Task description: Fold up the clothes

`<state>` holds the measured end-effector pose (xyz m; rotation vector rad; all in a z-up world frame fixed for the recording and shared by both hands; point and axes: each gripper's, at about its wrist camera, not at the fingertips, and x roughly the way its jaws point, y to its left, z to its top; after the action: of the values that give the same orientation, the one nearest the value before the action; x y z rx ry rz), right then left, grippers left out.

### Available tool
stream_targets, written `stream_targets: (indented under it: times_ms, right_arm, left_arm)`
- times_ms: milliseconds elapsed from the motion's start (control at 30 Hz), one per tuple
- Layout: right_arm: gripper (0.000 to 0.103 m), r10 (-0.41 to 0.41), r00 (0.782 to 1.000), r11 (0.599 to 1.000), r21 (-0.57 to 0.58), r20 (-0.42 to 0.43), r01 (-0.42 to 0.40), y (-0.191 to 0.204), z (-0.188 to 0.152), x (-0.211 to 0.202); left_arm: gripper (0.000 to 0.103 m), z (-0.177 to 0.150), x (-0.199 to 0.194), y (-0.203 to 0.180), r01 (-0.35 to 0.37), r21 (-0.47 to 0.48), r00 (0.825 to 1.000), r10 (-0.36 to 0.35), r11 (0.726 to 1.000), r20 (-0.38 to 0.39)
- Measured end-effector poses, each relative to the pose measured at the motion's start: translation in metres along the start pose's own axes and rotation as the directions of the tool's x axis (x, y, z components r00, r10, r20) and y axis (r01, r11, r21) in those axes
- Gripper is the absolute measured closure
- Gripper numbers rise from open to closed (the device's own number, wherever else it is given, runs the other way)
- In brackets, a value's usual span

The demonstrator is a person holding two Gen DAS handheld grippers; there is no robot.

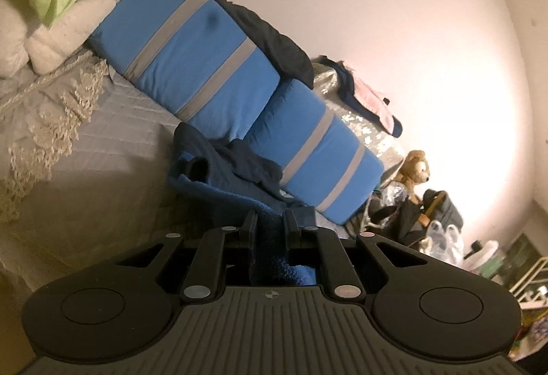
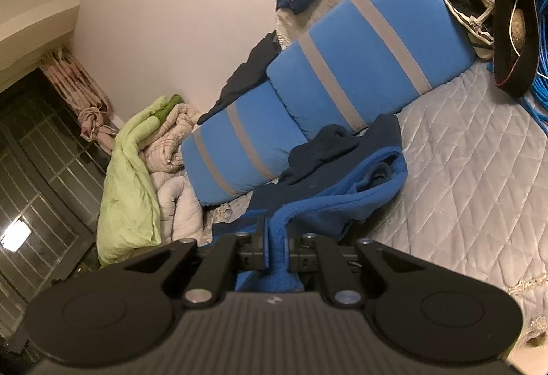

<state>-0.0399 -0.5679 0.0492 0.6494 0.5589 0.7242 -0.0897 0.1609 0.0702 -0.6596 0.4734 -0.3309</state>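
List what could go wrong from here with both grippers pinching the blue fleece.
1. The right gripper holds only a narrow bunched edge of the blue fleece garment, so it may slip out when lifted.
2. A dark navy garment lies tangled on the fleece and could get dragged along.
3. The fleece rests against the blue striped cushions; pulling might shift them, or bring down the dark cloth draped on top.

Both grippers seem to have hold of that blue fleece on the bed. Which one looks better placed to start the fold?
Probably the right gripper: its view shows the blue fleece trailing out over open quilted bed. The left gripper also pinches it, but its end is bunched against the striped blue cushions.
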Motion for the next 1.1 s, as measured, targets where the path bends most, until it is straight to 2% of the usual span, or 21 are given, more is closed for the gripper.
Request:
stream_targets:
  times_ms: [167, 267, 433, 567, 800, 1100]
  right_arm:
    - [0.095, 0.018, 1.000, 1.000, -0.005, 0.006, -0.018, 0.010, -0.001, -0.014]
    - [0.095, 0.013, 1.000, 1.000, -0.006, 0.015, -0.013, 0.015, 0.000, -0.022]
    - [0.095, -0.092, 0.996, 0.995, -0.029, -0.003, 0.092, 0.018, 0.009, -0.010]
    - [0.095, -0.150, 0.989, 0.985, -0.087, -0.007, 0.149, 0.028, 0.018, 0.006]
    - [0.095, -0.248, 0.969, 0.952, -0.183, 0.004, 0.245, 0.041, 0.038, 0.034]
    - [0.095, -0.289, 0.957, 0.938, -0.190, 0.027, 0.289, 0.035, 0.067, 0.066]
  left_arm:
    - [0.089, -0.001, -0.024, -0.008, 0.013, -0.014, 1.000, -0.013, 1.000, 0.013]
    - [0.089, 0.002, -0.021, -0.001, -0.009, -0.041, 1.000, 0.010, 0.999, 0.007]
    - [0.089, 0.010, 0.001, 0.010, -0.037, -0.069, 0.999, 0.037, 0.997, 0.004]
    - [0.089, 0.018, 0.015, 0.010, -0.072, -0.050, 0.997, 0.072, 0.996, 0.005]
    - [0.088, 0.035, 0.033, 0.009, -0.082, -0.005, 0.996, 0.082, 0.997, 0.021]
    - [0.088, 0.051, 0.056, 0.006, -0.087, 0.014, 0.994, 0.086, 0.996, 0.061]
